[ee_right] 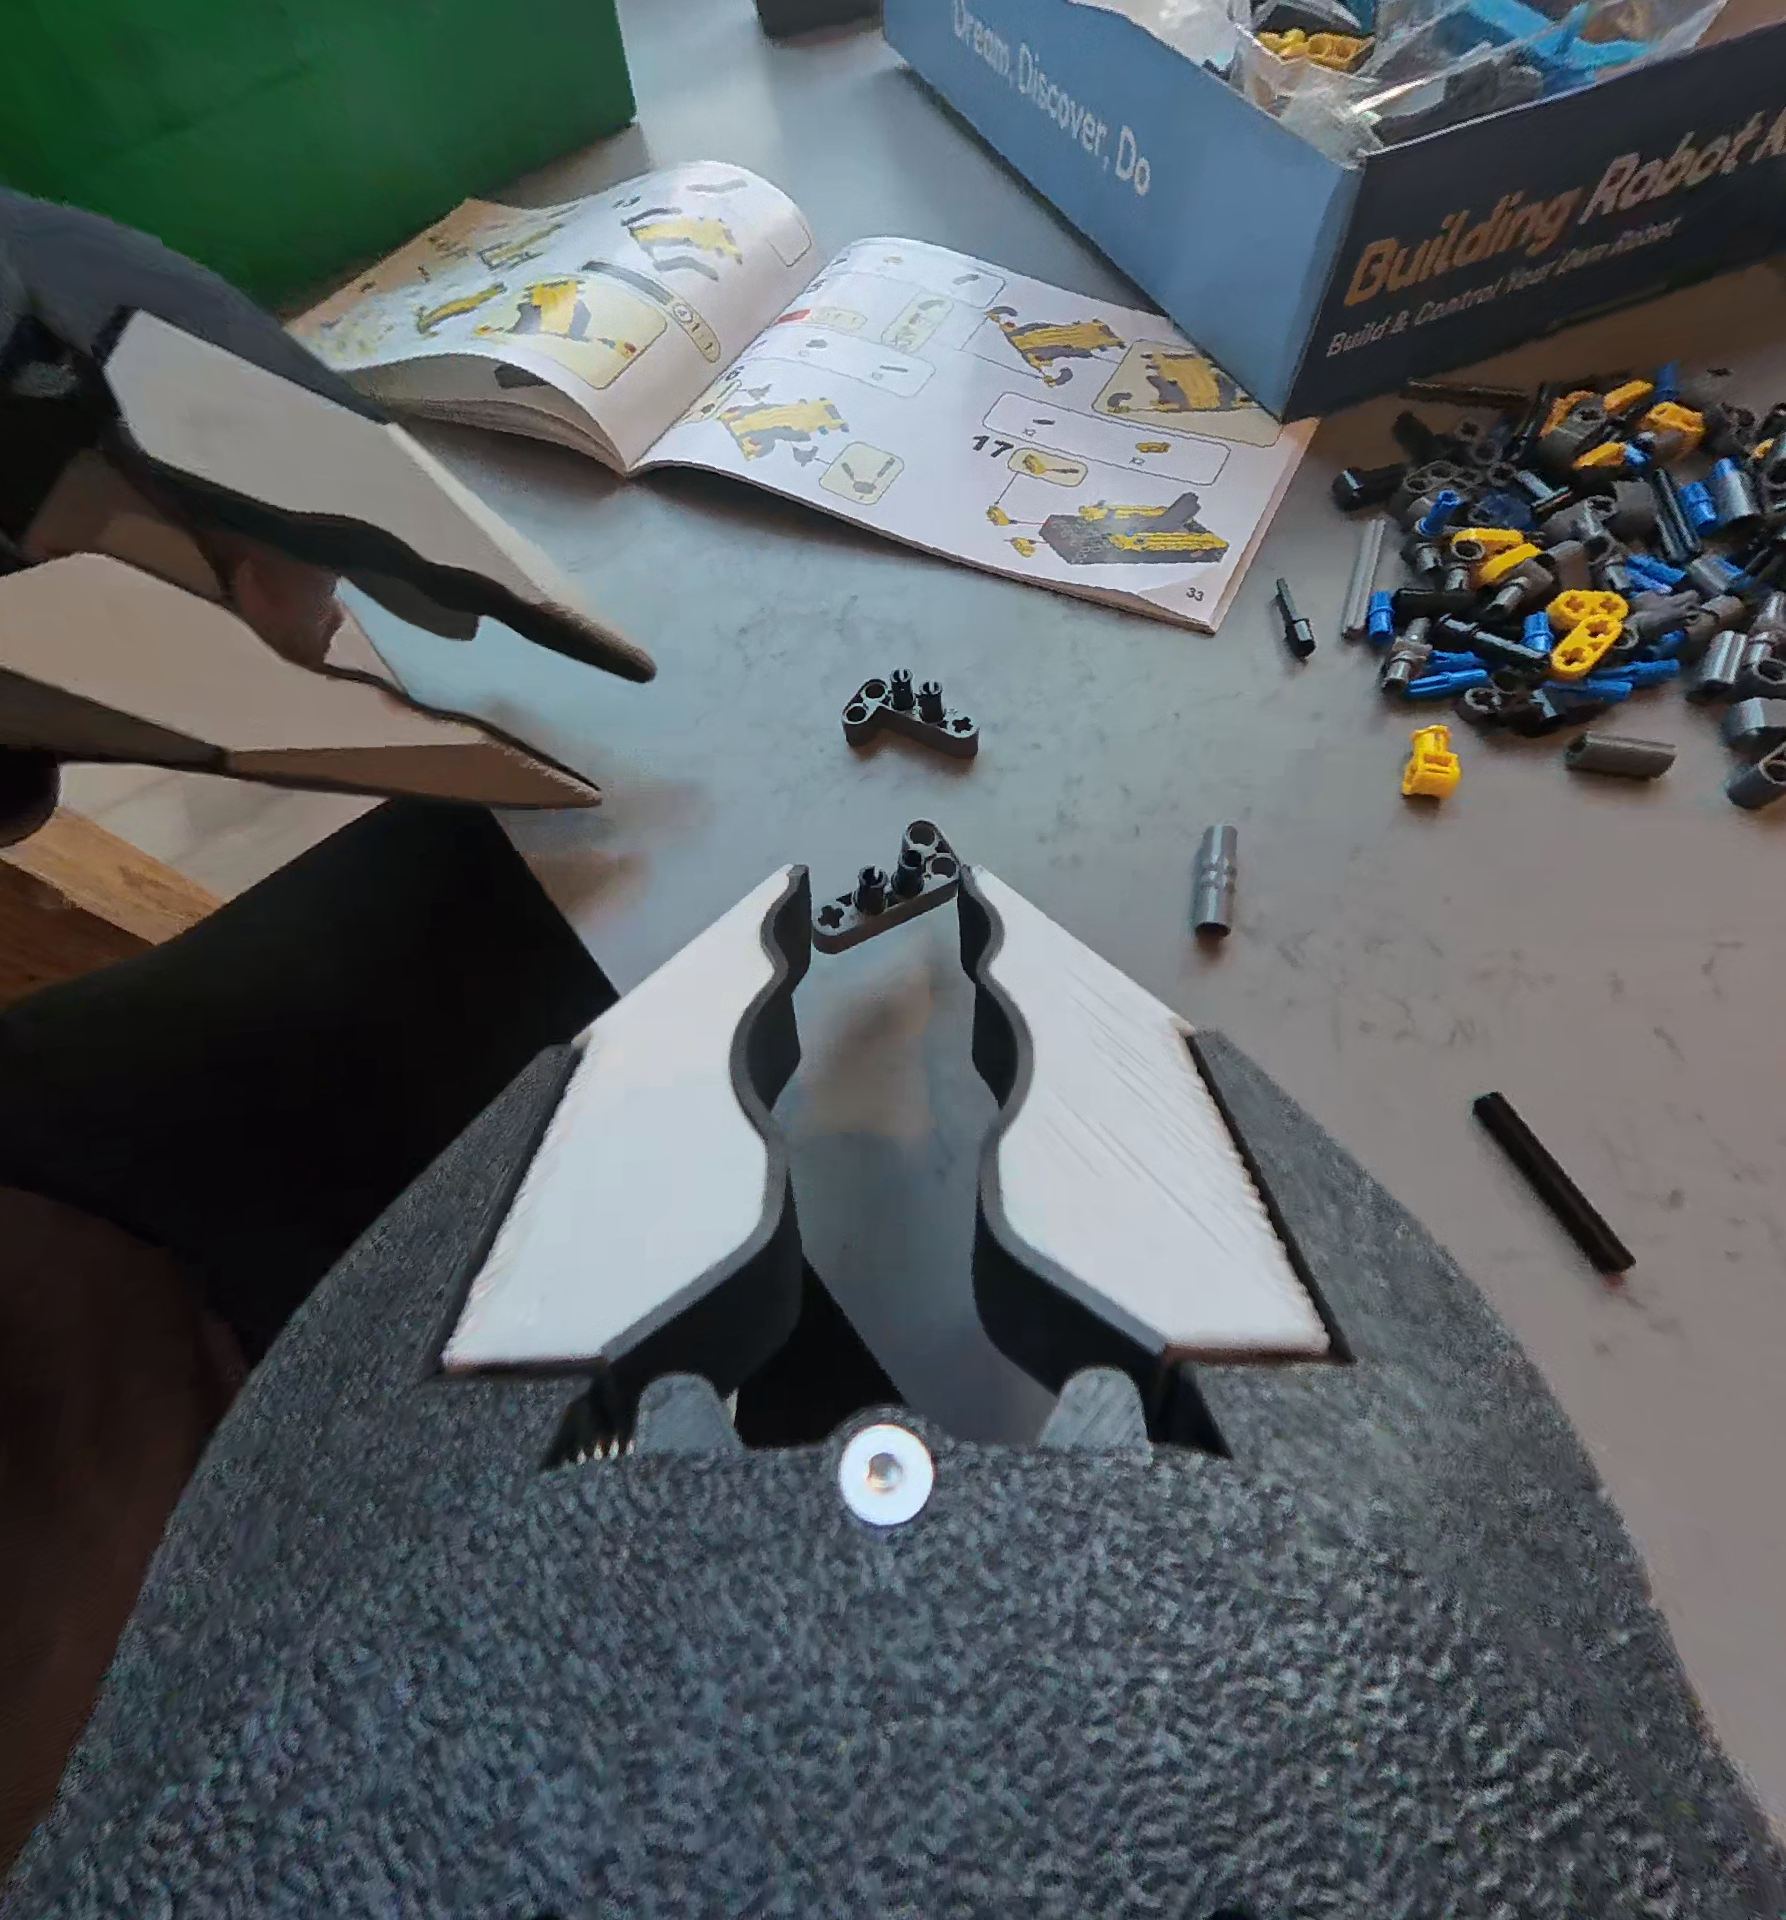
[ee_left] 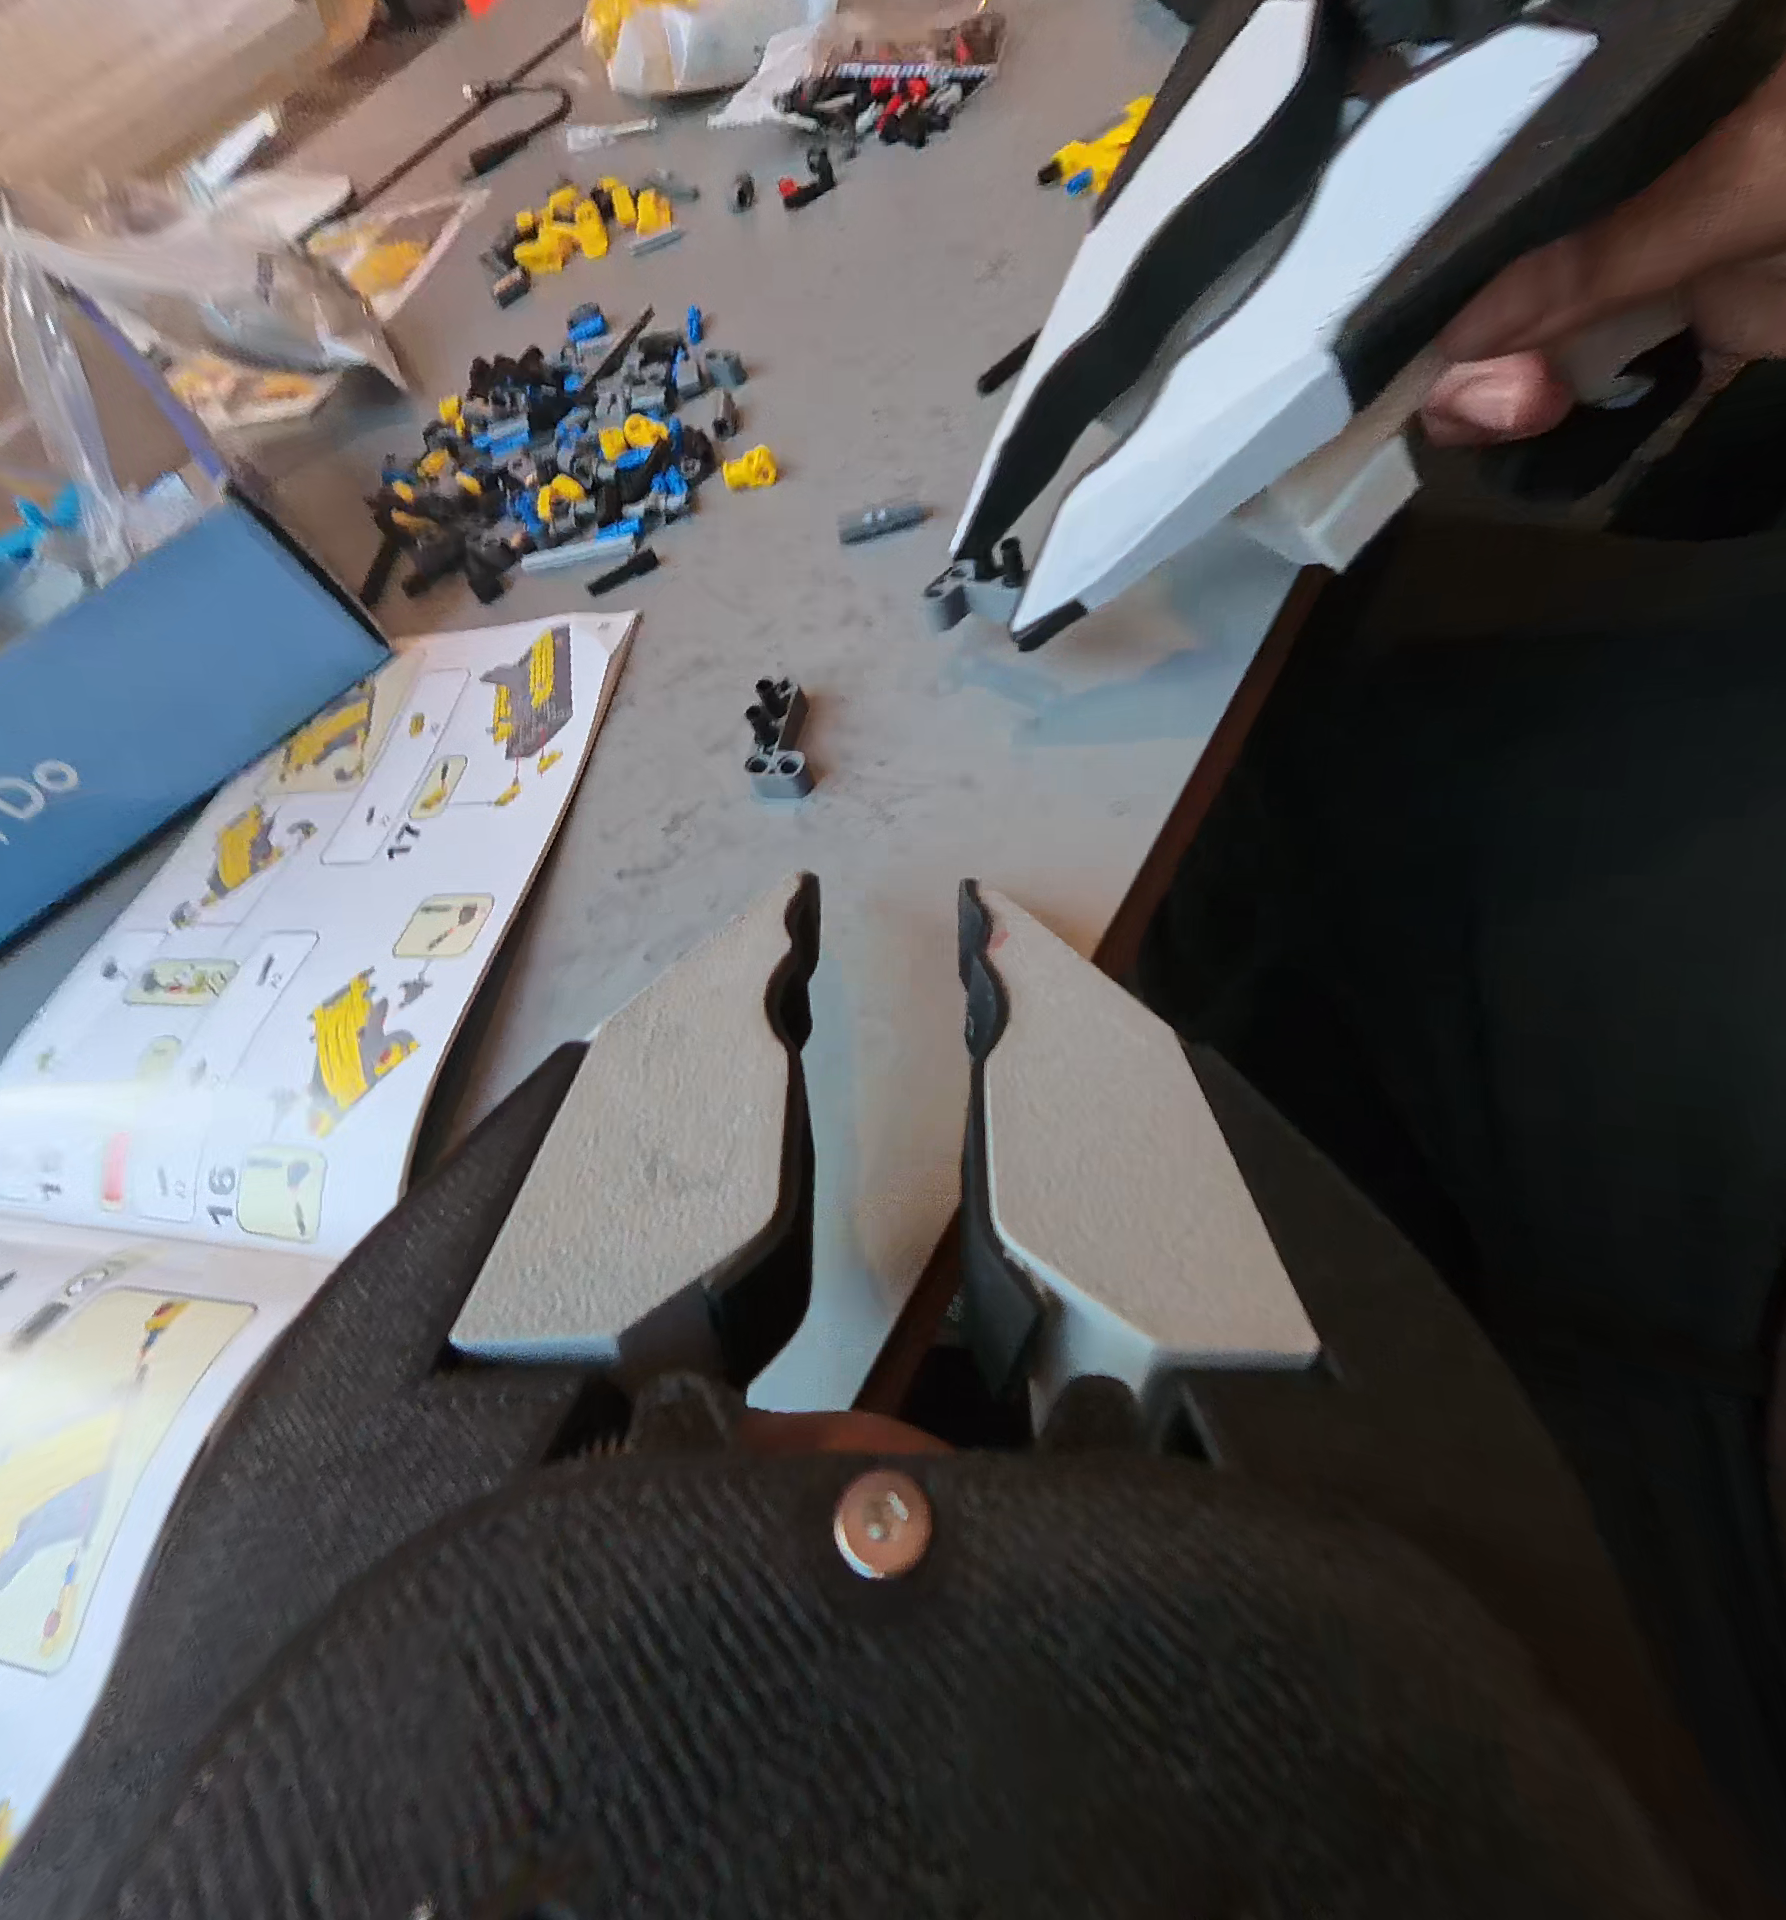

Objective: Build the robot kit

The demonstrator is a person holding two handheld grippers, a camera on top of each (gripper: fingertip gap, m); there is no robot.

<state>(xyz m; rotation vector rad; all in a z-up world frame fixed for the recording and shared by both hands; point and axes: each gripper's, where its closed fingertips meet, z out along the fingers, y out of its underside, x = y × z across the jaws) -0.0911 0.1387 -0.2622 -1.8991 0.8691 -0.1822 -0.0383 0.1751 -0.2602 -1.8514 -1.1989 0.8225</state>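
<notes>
Pinching a small black L-shaped beam with pins point(ee_right: 887, 886) between its tips just above the grey worktop point(ee_right: 1284, 1039), the right gripper point(ee_right: 884, 899) had its jaws clenched on it, while the left gripper point(ee_left: 889, 904) hung released and empty, a matching beam point(ee_right: 910, 717) lying near the open instruction booklet point(ee_right: 868, 416).

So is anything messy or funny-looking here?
Mostly just messy: a loose pile of small building pieces is spread on the table, with strays like a black rod lying apart. The right gripper pinches a dark bent piece.
</notes>
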